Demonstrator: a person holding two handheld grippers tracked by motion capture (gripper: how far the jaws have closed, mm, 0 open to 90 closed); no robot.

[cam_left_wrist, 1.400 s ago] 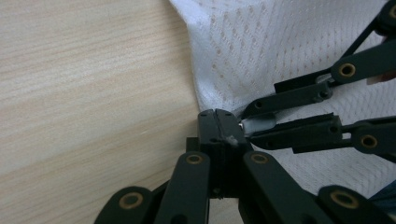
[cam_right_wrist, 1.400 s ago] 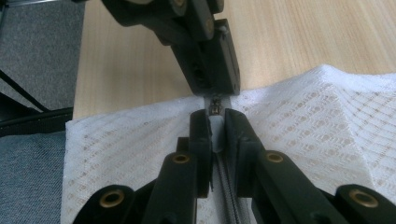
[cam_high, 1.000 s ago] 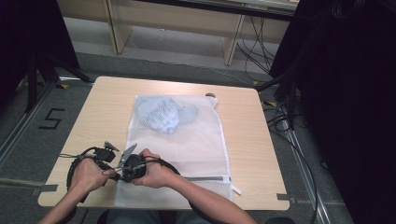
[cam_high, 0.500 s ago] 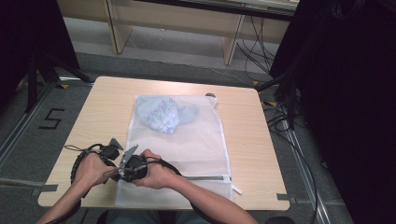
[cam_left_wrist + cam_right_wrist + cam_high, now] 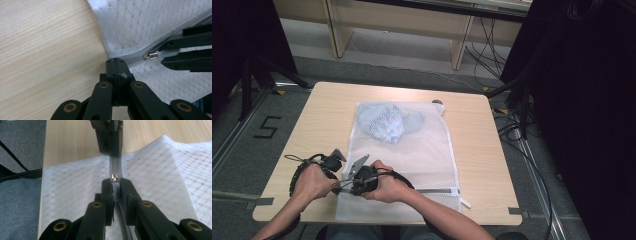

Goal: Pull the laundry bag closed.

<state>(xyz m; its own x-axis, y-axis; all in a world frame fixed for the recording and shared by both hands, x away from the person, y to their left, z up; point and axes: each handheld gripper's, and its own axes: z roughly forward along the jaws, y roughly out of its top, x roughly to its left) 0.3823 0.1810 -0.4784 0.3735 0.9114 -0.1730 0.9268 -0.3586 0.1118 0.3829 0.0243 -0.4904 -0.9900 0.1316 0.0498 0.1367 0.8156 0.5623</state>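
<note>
A white mesh laundry bag [image 5: 412, 150] lies flat on the wooden table [image 5: 322, 115], with a pale blue garment [image 5: 384, 122] inside its far end. A grey zipper [image 5: 135, 58] runs along the bag's near edge. My left gripper [image 5: 116, 62] is shut on the zipper's end at the bag's left corner. My right gripper [image 5: 115, 182] is shut on the metal zipper pull [image 5: 114, 178], a short way along from the left gripper [image 5: 110, 152]. In the high view both hands hold the grippers tip to tip, the left gripper [image 5: 339, 185] at the bag's near-left corner and the right gripper [image 5: 348, 186] beside it.
A small dark round object [image 5: 438, 102] sits at the bag's far right corner. Cables [image 5: 512, 125] trail on the floor to the right of the table. A "5" mark [image 5: 267, 127] is on the floor at left. The person's jeans [image 5: 17, 207] lie below the table's near edge.
</note>
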